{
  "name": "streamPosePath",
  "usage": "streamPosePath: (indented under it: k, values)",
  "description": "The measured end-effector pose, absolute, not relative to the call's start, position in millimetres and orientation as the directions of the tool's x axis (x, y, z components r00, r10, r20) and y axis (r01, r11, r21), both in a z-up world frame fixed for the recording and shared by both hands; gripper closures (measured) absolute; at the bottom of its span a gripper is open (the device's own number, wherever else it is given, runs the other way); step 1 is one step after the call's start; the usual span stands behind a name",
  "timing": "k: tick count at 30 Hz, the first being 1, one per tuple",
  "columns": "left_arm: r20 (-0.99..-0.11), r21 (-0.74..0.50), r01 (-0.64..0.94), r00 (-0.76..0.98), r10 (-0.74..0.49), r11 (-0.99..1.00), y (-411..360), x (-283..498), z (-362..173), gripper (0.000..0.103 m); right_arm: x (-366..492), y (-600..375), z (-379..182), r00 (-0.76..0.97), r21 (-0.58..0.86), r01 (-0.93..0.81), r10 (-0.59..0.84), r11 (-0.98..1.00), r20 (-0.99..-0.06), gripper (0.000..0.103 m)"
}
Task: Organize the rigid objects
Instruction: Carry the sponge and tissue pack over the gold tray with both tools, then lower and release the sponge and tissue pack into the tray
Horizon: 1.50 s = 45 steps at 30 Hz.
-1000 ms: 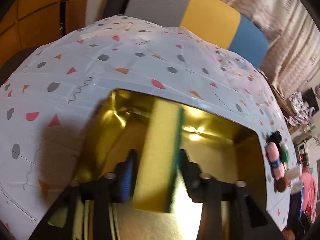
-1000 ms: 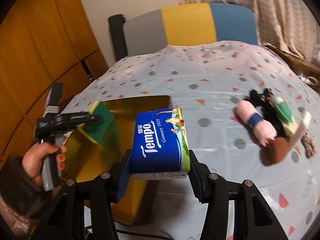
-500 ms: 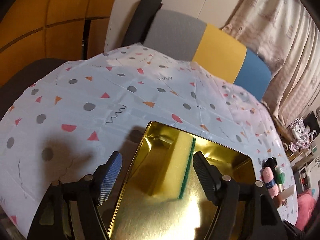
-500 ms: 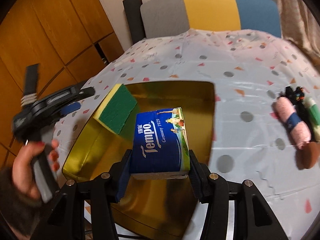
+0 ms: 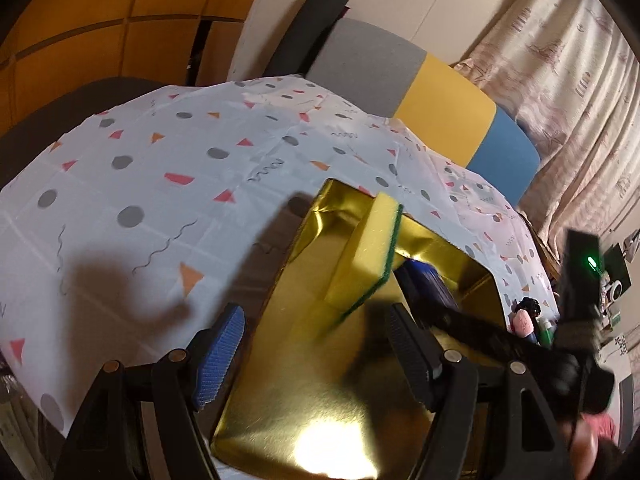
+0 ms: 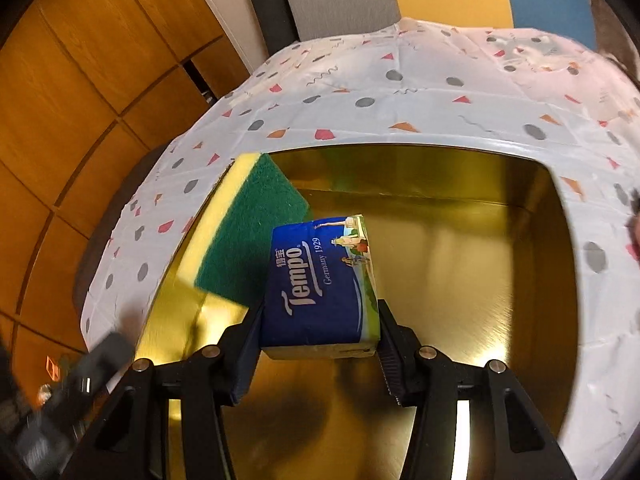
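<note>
- Left wrist view: we judge the step in hand to be loading the gold tray [image 5: 320, 400], which sits on the patterned tablecloth [image 5: 160, 184]. The sponge [image 5: 368, 256], yellow with a green scouring face, stands tilted in the tray's far left part, leaning against the wall.
- Our left gripper [image 5: 312, 344] has its jaws spread wide with nothing between them; the sponge lies ahead of the fingertips, apart from both pads. From here the left side needs only to back clear of the tray.
- At the right edge of this view the right gripper [image 5: 500, 336] reaches in over the tray, dark and blurred.
- Right wrist view: our right gripper [image 6: 320, 320] has its jaws closed on the sides of a blue Tempo tissue pack [image 6: 320, 284], held over the tray floor [image 6: 480, 300], just beside the sponge [image 6: 248, 232]. Whether the pack touches the floor or the sponge we cannot tell.
- Next, in our judgement, we lower the pack flat beside the sponge without knocking it over, then spread the jaws.
- The left gripper [image 6: 72, 396] shows only as a blur at the lower left.
</note>
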<state>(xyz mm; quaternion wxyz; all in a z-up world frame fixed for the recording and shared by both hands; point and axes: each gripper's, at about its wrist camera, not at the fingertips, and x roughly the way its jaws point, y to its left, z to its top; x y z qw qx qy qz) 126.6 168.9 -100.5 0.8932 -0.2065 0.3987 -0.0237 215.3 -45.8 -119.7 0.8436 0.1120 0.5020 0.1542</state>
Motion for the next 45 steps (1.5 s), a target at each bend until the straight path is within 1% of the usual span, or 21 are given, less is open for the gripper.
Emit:
streamPosePath:
  k: [6, 12, 13, 15, 16, 21, 25, 27, 30, 32, 35, 40, 45]
  values:
    - [-0.699, -0.399, -0.152, 0.688, -0.193, 0.904, 180.7, 117.0, -102.1, 0.029, 239.6, -23.8, -128.5, 0.453, 0.321, -0.138, 0.347, 0.937, -0.821, 0.050]
    - [-0.707, -0.409, -0.158, 0.677, -0.203, 0.899, 182.0, 115.8, -107.9, 0.029, 254.6, -29.0, -133.2, 0.468, 0.305, -0.090, 0.310, 0.948, -0.828, 0.049]
    - [-0.708, -0.410, -0.156, 0.676, -0.206, 0.898, 181.1, 116.1, -108.7, 0.029, 254.8, -32.2, -132.3, 0.475, 0.309, -0.080, 0.309, 0.948, -0.824, 0.048]
    - [-0.709, -0.414, -0.151, 0.672, -0.214, 0.898, 178.5, 116.3, -109.6, 0.029, 254.1, -40.6, -130.5, 0.473, 0.347, -0.058, 0.331, 0.936, -0.816, 0.031]
    - [-0.707, -0.417, -0.148, 0.673, -0.218, 0.897, 177.2, 115.8, -109.4, 0.029, 252.7, -45.0, -129.1, 0.470, 0.369, -0.047, 0.346, 0.928, -0.812, 0.029]
    - [-0.703, -0.430, -0.133, 0.670, -0.239, 0.893, 171.4, 114.5, -107.7, 0.029, 230.5, -63.8, -110.0, 0.489, 0.433, -0.048, 0.399, 0.900, -0.776, 0.028]
    - [-0.703, -0.416, -0.117, 0.671, -0.237, 0.902, 164.6, 110.4, -104.1, 0.029, 205.3, -79.7, -91.8, 0.508, 0.444, -0.078, 0.418, 0.893, -0.753, 0.026]
    - [-0.696, -0.424, -0.101, 0.672, -0.252, 0.900, 161.6, 108.0, -101.6, 0.029, 193.8, -87.1, -84.3, 0.524, 0.431, -0.095, 0.413, 0.897, -0.745, 0.026]
    - [-0.690, -0.399, -0.082, 0.683, -0.241, 0.913, 153.8, 101.4, -94.7, 0.029, 173.0, -103.8, -70.1, 0.565, 0.392, -0.116, 0.385, 0.913, -0.729, 0.024]
    - [-0.684, -0.394, -0.071, 0.689, -0.240, 0.916, 150.0, 97.7, -91.2, 0.029, 158.9, -115.6, -62.6, 0.596, 0.350, -0.119, 0.349, 0.929, -0.723, 0.021]
    - [-0.673, -0.397, -0.045, 0.693, -0.257, 0.917, 140.4, 92.9, -86.2, 0.029, 137.6, -134.8, -57.7, 0.626, 0.290, -0.118, 0.298, 0.950, -0.720, 0.020]
    - [-0.669, -0.395, 0.035, 0.674, -0.314, 0.918, 110.8, 89.4, -80.8, 0.029, 107.5, -170.8, -68.8, 0.626, 0.219, -0.077, 0.218, 0.973, -0.749, 0.020]
    - [-0.676, -0.372, 0.142, 0.636, -0.373, 0.917, 69.1, 85.3, -78.2, 0.029, 82.7, -212.0, -91.2, 0.601, 0.210, 0.009, 0.163, 0.978, -0.782, 0.020]
